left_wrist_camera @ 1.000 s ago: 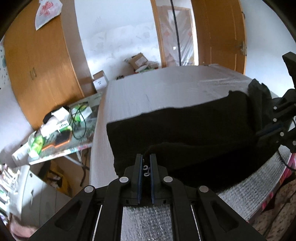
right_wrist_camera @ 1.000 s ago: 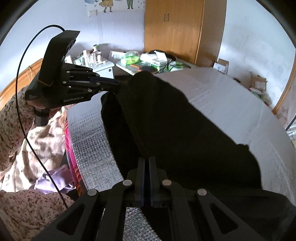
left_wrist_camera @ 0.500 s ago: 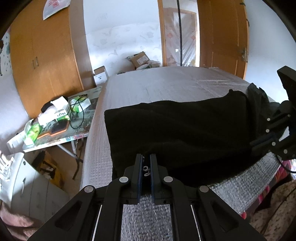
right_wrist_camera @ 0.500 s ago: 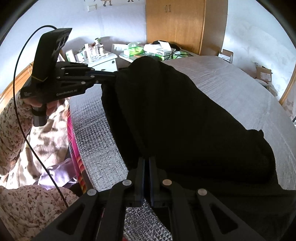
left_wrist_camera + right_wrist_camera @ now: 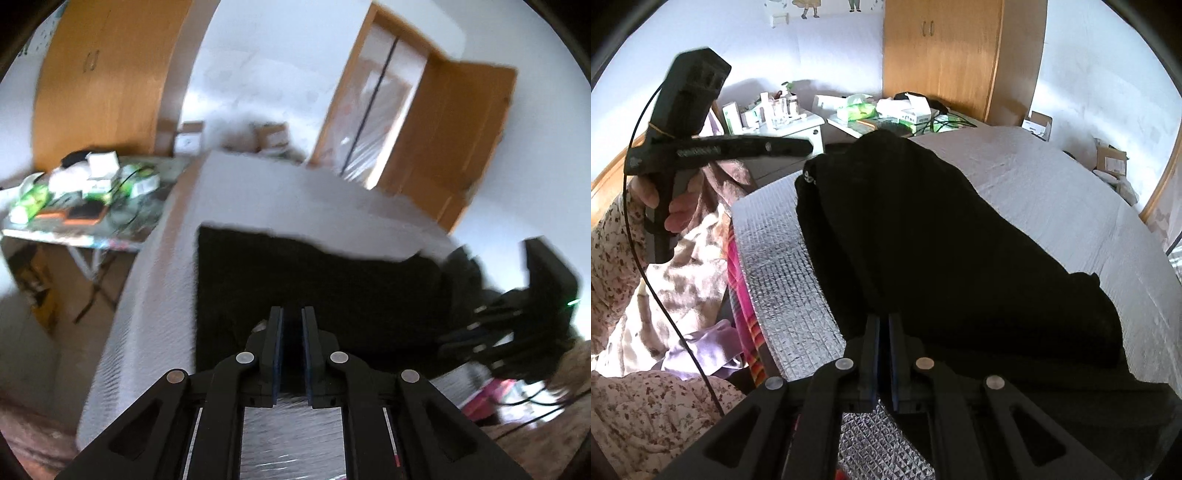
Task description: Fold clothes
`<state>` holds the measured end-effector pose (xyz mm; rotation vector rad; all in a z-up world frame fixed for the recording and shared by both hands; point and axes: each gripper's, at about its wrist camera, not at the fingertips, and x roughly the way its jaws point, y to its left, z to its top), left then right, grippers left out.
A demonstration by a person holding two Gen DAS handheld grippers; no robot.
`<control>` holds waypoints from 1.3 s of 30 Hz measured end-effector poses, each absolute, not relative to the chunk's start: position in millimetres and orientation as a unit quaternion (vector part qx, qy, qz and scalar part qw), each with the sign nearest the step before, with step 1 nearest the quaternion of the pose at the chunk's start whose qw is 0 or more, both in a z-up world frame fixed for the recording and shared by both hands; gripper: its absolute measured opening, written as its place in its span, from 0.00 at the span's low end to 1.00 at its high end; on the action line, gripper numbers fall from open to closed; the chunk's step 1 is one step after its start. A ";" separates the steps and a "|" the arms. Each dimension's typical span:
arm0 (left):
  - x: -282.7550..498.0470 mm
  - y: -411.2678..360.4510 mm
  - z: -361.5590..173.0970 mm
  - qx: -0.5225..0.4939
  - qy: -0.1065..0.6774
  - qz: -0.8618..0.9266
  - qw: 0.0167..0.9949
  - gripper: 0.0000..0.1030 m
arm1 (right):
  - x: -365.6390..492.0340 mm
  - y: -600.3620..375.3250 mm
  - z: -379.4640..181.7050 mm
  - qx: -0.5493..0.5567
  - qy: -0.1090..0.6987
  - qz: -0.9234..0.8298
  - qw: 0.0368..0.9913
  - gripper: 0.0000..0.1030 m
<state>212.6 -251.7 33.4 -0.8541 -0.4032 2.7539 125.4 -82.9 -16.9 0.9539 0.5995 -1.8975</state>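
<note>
A black garment [image 5: 332,288] [image 5: 942,240] lies folded lengthwise across the grey bed cover [image 5: 1052,192], its near edge on a silver quilted mat [image 5: 783,277]. My left gripper [image 5: 291,321] is opening, and the gap between its pads shows only the dark cloth behind it. In the right wrist view the left gripper [image 5: 809,146] hangs in a hand just above the garment's left corner, apart from it. My right gripper [image 5: 883,323] is shut on the garment's near edge. The left wrist view shows the right gripper [image 5: 447,339] at the cloth's bunched right end.
A cluttered table [image 5: 85,206] [image 5: 886,110] and a white nightstand [image 5: 783,118] stand beside the bed. A wooden wardrobe [image 5: 942,55] and an open door [image 5: 443,147] lie beyond. A person's floral sleeve [image 5: 613,240] and a cable are at the left.
My left gripper has let go of the garment's corner, lifted off and rolled. The cloth has sunk lower onto the bed. The right gripper has kept still.
</note>
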 end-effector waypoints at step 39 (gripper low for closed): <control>186.2 -233.8 7.7 -0.351 -0.154 0.921 0.063 0.17 | 92.5 176.5 45.3 0.403 0.079 -0.897 0.166 0.06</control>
